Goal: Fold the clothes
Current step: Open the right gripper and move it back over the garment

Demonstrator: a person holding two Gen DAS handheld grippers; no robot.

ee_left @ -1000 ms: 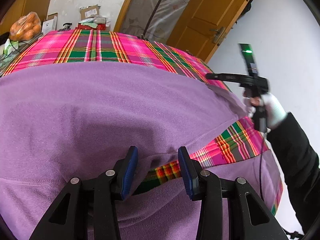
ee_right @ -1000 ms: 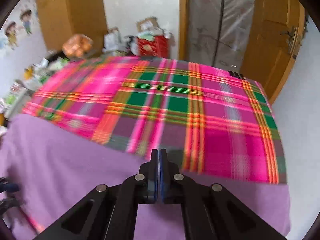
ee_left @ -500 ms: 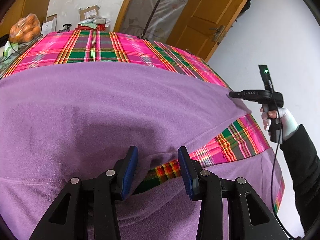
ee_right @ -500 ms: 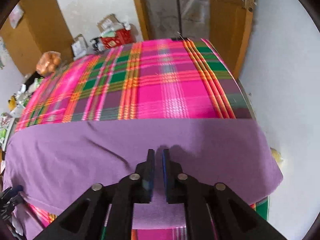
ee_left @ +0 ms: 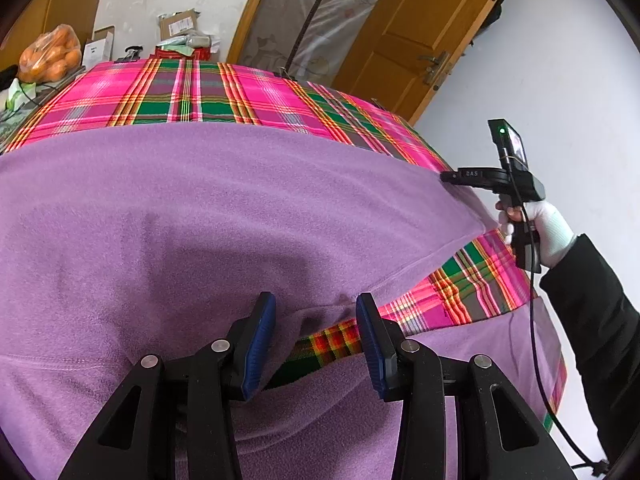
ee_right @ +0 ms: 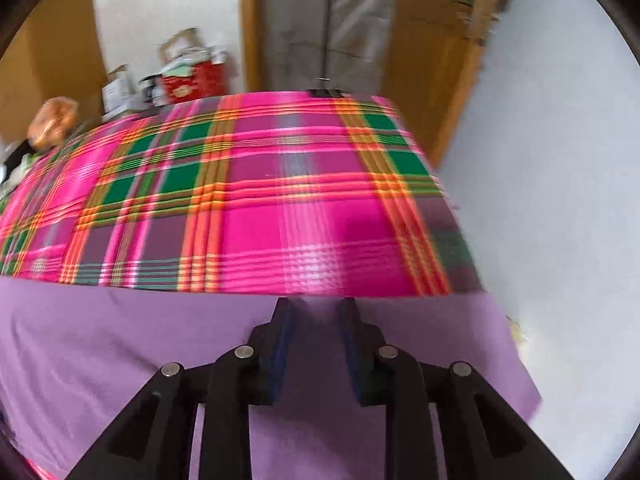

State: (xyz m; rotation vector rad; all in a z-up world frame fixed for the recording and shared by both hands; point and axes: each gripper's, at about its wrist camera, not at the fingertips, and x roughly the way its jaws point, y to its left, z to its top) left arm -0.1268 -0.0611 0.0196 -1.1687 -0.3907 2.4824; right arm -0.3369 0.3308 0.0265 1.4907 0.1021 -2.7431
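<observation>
Purple fleece garment point(ee_left: 208, 216) lies folded across the near part of a pink plaid cloth point(ee_left: 192, 96) on the table.
Its soft, fuzzy top layer ends in a straight hemmed edge, and a strip of plaid shows below it; the far half of the cloth is free. Left gripper point(ee_left: 316, 340) stands released, its blue pads apart over that edge, pressing nothing. Right gripper point(ee_right: 316, 344) is opening above the fleece, holding nothing, at the right edge beside a white wall.
</observation>
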